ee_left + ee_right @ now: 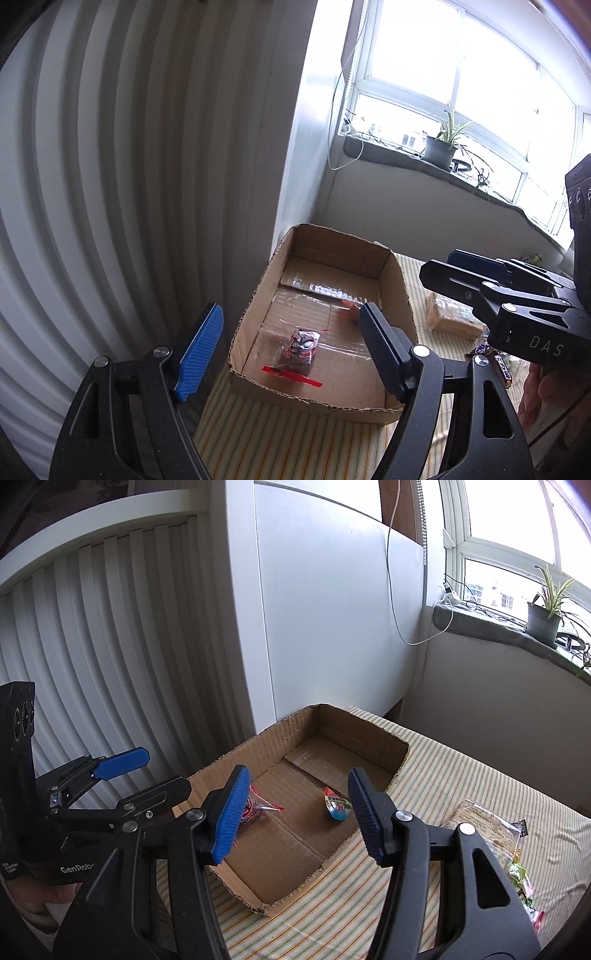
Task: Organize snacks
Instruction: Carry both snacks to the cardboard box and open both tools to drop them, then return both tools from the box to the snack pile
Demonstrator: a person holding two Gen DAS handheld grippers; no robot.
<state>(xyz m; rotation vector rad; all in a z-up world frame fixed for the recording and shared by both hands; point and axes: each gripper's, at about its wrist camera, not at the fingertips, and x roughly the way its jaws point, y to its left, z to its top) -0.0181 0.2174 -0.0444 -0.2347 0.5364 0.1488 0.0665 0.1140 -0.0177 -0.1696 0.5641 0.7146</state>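
Left wrist view: both left gripper (291, 350) and right gripper (299, 812) hang released, empty, over the cardboard box (397, 295); two snacks lie inside; next, fetch snacks (491, 827) from the striped tabletop (461, 768).

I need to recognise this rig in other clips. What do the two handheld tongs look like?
Both tongs are black, with triangular cut-outs in the arms and round silver pivot pins. The left tongs and right tongs each carry ribbed blue pads on their fingers. White lettering marks the bodies: "DAS" on the right one, "GenRob" on the left.
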